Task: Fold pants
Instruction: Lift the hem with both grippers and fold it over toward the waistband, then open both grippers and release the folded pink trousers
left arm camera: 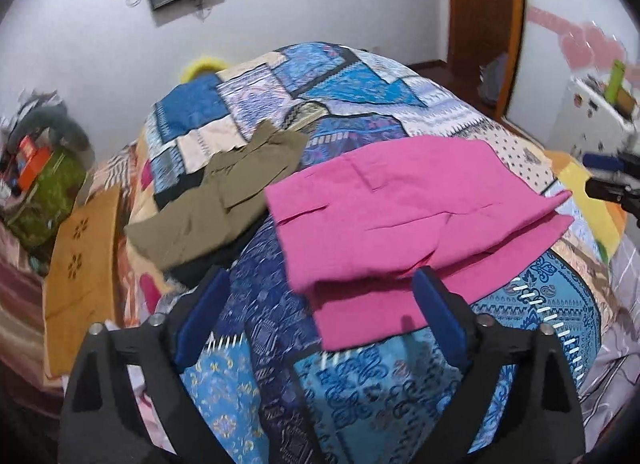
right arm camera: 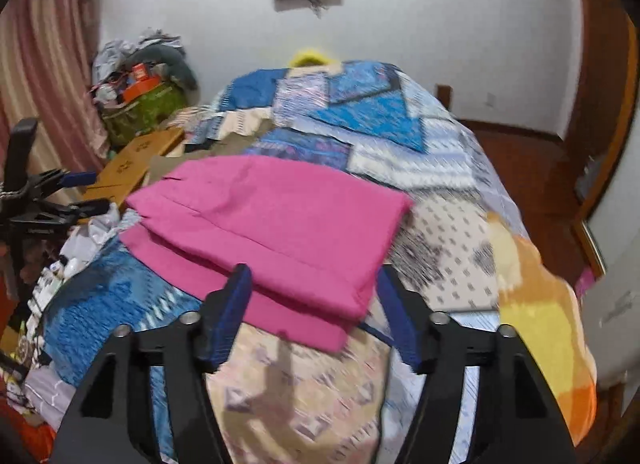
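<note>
Pink pants lie folded over in layers on the patchwork bedspread; they also show in the right wrist view. My left gripper is open and empty, just in front of the pants' near left edge. My right gripper is open and empty at the pants' near right corner, its fingers either side of the cloth edge, above it. The right gripper also shows at the far right of the left wrist view, and the left gripper at the left of the right wrist view.
Olive-green pants lie crumpled on the bed to the left of the pink ones. A brown cardboard box and a green bag of clutter stand left of the bed. A white cabinet stands at the right.
</note>
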Available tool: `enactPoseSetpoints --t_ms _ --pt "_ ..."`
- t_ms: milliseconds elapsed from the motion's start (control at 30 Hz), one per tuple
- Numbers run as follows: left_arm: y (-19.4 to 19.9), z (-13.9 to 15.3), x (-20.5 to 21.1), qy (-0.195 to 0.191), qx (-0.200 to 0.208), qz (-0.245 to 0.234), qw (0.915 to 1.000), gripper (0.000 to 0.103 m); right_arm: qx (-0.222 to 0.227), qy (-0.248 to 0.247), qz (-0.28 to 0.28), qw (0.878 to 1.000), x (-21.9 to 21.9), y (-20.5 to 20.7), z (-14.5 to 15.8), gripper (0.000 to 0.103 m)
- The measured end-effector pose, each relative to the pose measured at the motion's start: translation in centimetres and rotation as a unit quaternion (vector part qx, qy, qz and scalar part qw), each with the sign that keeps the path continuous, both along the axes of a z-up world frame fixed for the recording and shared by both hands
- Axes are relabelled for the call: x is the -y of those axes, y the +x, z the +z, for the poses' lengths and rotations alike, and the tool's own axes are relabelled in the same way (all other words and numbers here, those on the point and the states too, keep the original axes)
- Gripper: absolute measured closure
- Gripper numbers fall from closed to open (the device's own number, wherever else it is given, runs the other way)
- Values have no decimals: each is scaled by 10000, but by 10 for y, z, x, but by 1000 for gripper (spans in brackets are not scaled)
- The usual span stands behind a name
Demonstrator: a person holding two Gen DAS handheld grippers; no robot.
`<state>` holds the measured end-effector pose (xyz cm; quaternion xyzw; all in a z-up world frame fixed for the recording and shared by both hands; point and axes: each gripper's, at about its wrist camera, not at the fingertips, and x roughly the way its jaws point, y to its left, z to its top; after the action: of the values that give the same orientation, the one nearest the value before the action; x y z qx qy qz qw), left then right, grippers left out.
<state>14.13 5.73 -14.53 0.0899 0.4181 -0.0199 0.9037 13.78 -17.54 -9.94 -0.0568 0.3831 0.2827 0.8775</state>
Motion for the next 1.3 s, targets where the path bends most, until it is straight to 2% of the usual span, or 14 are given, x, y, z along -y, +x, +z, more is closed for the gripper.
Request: enactPoseSetpoints --t_ms 100,267,433,533,600,633,667,700,733,833,933,1100,1300 --pt "12 -13 17 237 -227 -264 9991 8 -63 59 314 9995 -19 4 -4 37" --pt "21 -38 39 610 -536 -633 9947 8 -367 -196 766 9962 -53 13 -30 37" --pt "34 -48 49 641 -668 -744 9929 8 -670 -428 959 9922 -72 22 -48 37" --pt "43 -47 49 461 -716 -741 9936 9 -686 -505 1086 9904 -81 27 -54 51" --pt "48 -46 51 362 -751 -798 9933 17 -705 -465 1170 9895 -84 29 -55 65" --pt "49 -46 51 366 -754 -829 9930 31 -697 -438 1186 9895 -84 30 -54 69" --pt "50 -47 53 400 -821 -911 9916 49 -664 -429 1188 9898 -85 30 -53 82" --pt "51 -47 55 425 -864 -952 9908 58 -599 -419 1198 9901 -84 30 -50 91" --pt "51 -47 57 459 -880 -976 9903 72 -547 -402 1191 9906 -84 30 -47 94" --pt "47 -42 63 590 -762 -1037 9899 86 -311 -365 1216 9914 -83 29 -37 96" --pt "41 -30 66 558 -603 -1065 9909 90 -33 -429 1254 9912 -82 21 -24 97" --pt "29 -16 67 381 -492 -1161 9913 90 81 -400 1260 9912 -74 12 -14 98" --pt "18 -37 71 212 -799 -1199 9893 90 -89 -507 1234 9910 -71 2 -30 97"
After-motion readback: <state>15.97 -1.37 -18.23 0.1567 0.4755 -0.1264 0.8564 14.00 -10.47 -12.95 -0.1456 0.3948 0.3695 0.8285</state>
